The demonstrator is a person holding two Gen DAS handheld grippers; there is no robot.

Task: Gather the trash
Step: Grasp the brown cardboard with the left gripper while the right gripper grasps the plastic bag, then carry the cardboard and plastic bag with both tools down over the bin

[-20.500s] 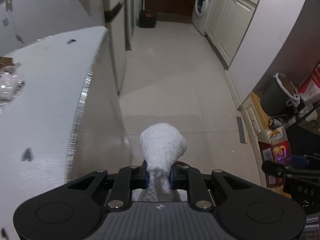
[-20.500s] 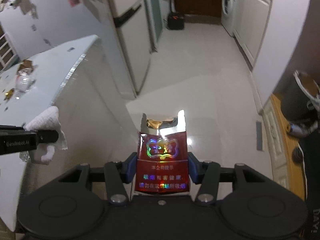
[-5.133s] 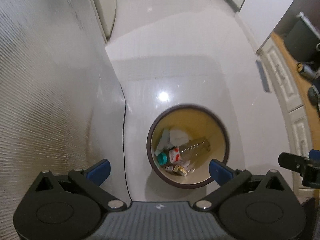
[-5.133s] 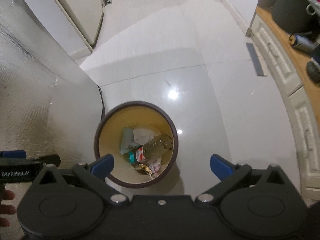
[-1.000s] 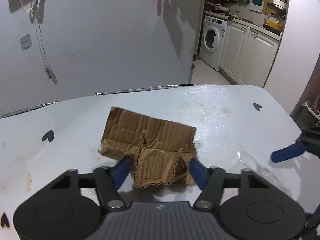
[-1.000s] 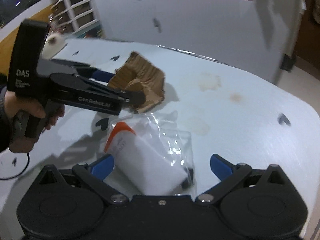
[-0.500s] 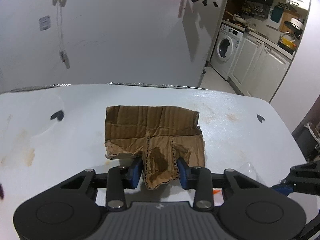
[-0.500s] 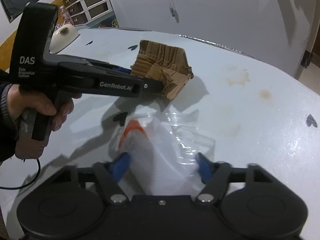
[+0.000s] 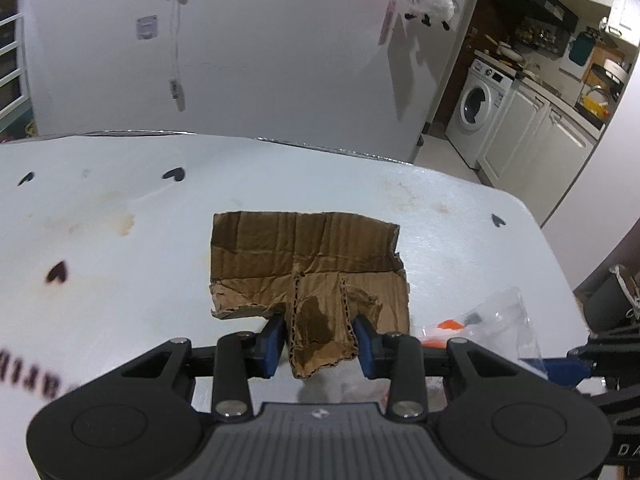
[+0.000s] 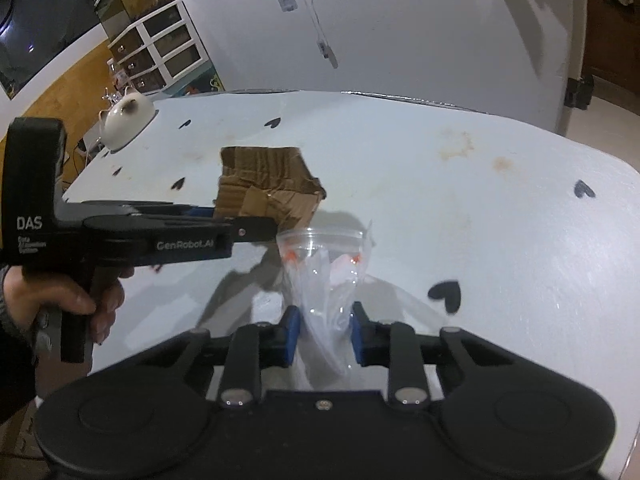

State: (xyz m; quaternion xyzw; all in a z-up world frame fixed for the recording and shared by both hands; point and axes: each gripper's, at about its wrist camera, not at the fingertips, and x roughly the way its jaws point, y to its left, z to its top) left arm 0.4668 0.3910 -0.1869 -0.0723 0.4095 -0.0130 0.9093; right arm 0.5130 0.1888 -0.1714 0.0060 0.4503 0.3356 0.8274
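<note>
A torn brown cardboard piece (image 9: 308, 264) hangs over the white table (image 9: 120, 248). My left gripper (image 9: 320, 340) is shut on its near flap and holds it up. The cardboard also shows in the right wrist view (image 10: 268, 196), with the left gripper (image 10: 224, 224) at its near edge. My right gripper (image 10: 323, 334) is shut on a clear plastic bag (image 10: 324, 272) with orange marks, held a little above the table. The bag also shows at the right of the left wrist view (image 9: 488, 320).
The table has black heart marks and brown stains (image 10: 456, 144). A white teapot-like object (image 10: 126, 120) sits at its far left edge. A grey wall (image 9: 240, 60) stands behind the table. A washing machine (image 9: 480, 100) and white cabinets stand at the far right.
Both grippers have closed, the left on the cardboard and the right on the plastic bag. Both things are now lifted off the table.
</note>
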